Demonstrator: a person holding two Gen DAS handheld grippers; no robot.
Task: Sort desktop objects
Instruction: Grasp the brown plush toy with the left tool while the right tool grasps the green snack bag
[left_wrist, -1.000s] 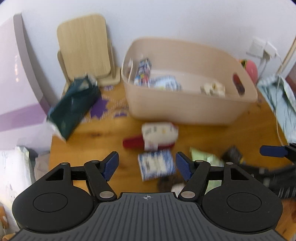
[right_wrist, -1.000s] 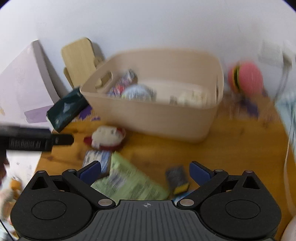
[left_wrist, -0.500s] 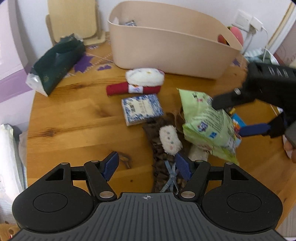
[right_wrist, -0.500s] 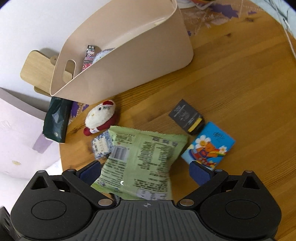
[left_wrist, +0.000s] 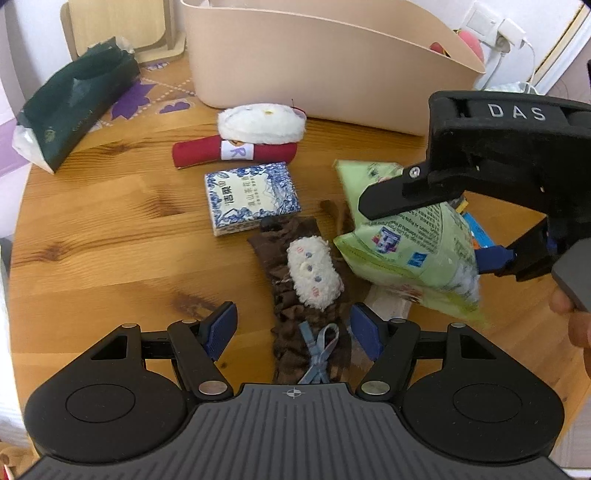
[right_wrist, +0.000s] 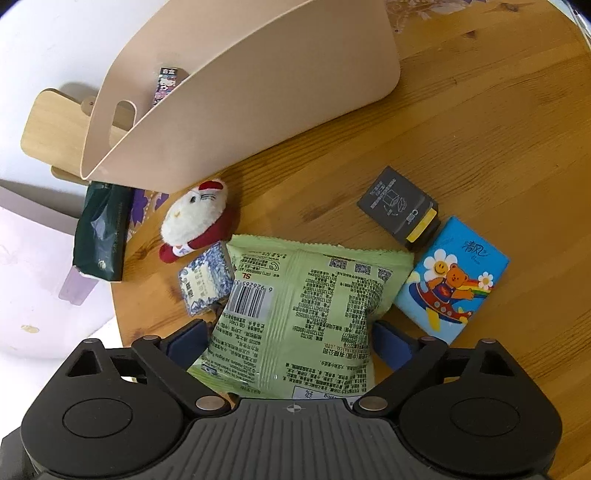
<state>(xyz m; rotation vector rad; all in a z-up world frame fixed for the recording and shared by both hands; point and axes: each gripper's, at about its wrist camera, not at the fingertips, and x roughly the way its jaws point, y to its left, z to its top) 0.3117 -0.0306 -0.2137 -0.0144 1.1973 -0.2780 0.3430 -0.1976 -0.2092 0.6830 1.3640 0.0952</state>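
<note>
My right gripper (right_wrist: 291, 341) straddles a green snack bag (right_wrist: 310, 295), its blue pads at both sides of the bag; the jaws look closed onto it. The bag (left_wrist: 406, 236) and the right gripper (left_wrist: 428, 229) also show in the left wrist view. My left gripper (left_wrist: 293, 328) is open and empty above a brown plush strip with a white patch (left_wrist: 314, 273). A blue-white packet (left_wrist: 251, 197), a white and red plush toy (left_wrist: 255, 136) and the beige bin (left_wrist: 325, 62) lie beyond.
A dark green pouch (left_wrist: 70, 110) lies at the table's left rear. A grey box (right_wrist: 400, 206) and a blue tissue pack with a bear (right_wrist: 452, 280) lie right of the snack bag. A wooden stand (left_wrist: 122, 26) is behind the bin.
Both grippers have dropped toward the table. The right gripper has moved down over the green snack bag and its jaws have narrowed onto it. The left gripper has come in over the brown plush strip.
</note>
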